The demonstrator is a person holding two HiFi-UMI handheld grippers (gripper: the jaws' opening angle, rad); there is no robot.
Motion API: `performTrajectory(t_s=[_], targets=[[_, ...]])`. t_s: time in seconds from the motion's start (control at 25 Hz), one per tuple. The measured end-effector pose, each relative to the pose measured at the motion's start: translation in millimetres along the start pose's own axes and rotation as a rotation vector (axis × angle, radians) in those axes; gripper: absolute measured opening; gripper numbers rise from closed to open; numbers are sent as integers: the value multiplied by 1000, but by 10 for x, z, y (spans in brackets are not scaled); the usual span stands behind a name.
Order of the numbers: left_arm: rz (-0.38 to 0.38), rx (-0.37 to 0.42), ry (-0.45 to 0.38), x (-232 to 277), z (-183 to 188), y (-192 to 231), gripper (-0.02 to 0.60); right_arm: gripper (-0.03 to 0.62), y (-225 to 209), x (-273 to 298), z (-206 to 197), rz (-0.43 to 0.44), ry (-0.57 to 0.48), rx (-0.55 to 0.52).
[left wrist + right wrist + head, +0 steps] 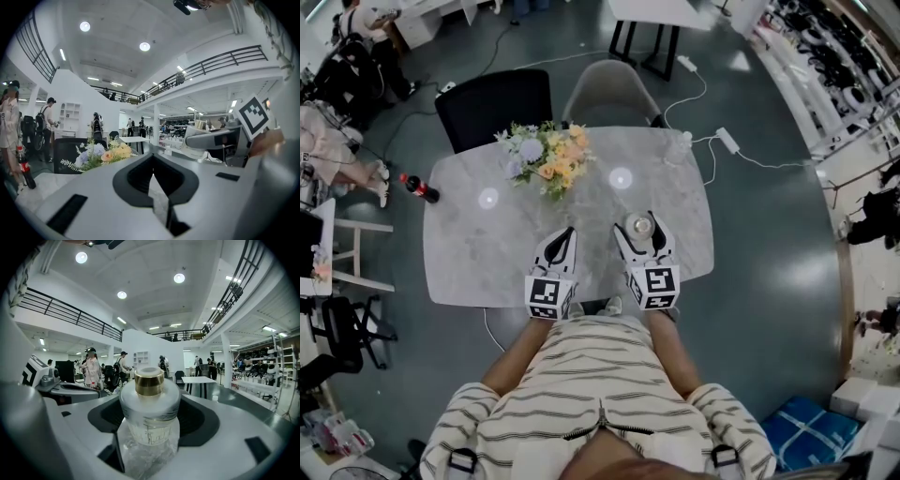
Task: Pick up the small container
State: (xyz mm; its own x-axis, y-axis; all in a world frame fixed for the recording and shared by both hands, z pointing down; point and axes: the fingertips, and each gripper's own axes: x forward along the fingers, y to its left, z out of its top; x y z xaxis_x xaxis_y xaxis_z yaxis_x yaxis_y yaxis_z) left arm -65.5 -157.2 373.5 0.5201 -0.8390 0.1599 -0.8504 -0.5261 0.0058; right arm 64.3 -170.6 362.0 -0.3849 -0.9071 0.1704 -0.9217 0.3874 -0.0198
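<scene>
The marble desk fills the middle of the head view. At its far edge stand a black chair and a grey chair. A bunch of flowers sits on the far half of the desk.

Both tongs reach over the near edge, side by side and a little apart. The left tongs have their jaws closed together with nothing between them; their own view shows the two halves meeting along one thin seam. The right tongs stand fairly wide, with both jaws pressed against the sides of the small container, which they hold upright.

A cola bottle lies at the desk's left edge, well apart from both tongs.

The small container is a clear glass jar (frosted at the shoulder). It sits squarely between the right jaws, just beyond the black recess in the tongs' body and over the near right part of the desk. Whether its base clears the top I cannot tell. Its gold cap rises above the jaws.
</scene>
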Motion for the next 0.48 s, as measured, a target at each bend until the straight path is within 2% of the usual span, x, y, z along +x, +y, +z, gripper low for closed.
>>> performTrajectory(t_s=[0.48], targets=[[1,2,-5,42,76,21,-3,337,10,17,64,6,-9,-5]])
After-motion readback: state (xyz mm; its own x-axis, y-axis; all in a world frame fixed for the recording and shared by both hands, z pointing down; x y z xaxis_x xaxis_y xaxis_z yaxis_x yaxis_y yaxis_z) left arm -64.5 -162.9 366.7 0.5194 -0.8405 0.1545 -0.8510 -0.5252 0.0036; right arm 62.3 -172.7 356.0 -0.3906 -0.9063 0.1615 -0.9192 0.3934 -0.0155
